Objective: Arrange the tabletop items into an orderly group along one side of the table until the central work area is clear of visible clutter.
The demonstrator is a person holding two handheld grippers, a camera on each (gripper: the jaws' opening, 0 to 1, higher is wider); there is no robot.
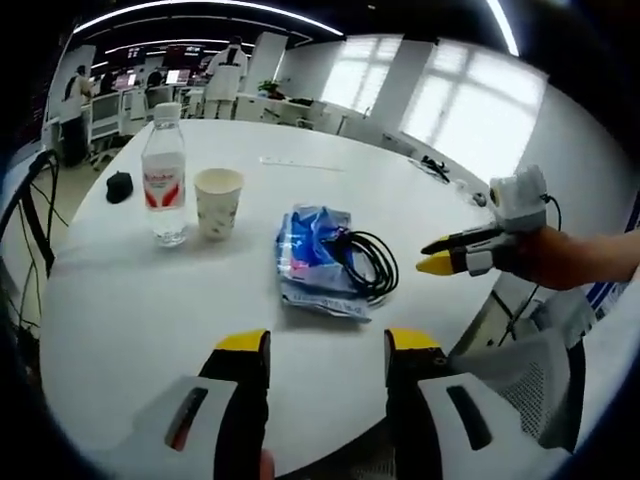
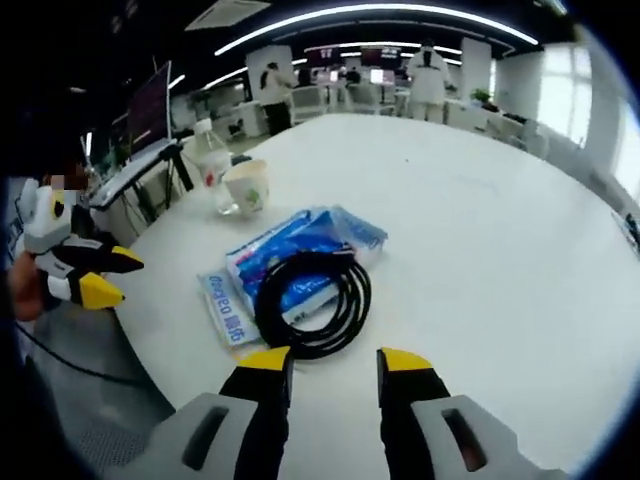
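A round white surface [image 1: 150, 300] is carrying a small scatter of things, and the person is holding both tongs above its near edge without gripping anything. In the left gripper view, the left tongs [image 1: 327, 342] are hovering with their jaws parted and nothing between them, just short of a blue plastic packet [image 1: 318, 262] lying flat. A coiled black cable [image 1: 368, 262] is resting partly on that packet and partly on the surface beside it. Farther back, a paper cup [image 1: 218, 201] is standing upright just beside a clear water bottle [image 1: 164, 176] with a red label, and a small dark object [image 1: 119, 186], too small to identify, is sitting near the far left rim.

In the right gripper view, the right tongs [image 2: 327, 362] are likewise standing open and empty, with the cable coil [image 2: 313, 301] just ahead of their tips, though whether they are touching it is hard to tell.

As for progress, the cup and bottle are already sitting together toward one side, which looks like the beginning of a group. The packet and cable are lying apart from them, nearer the middle, so the tidying appears only partly done. Both would seem to need moving over beside the cup and bottle, and perhaps the dark object too.
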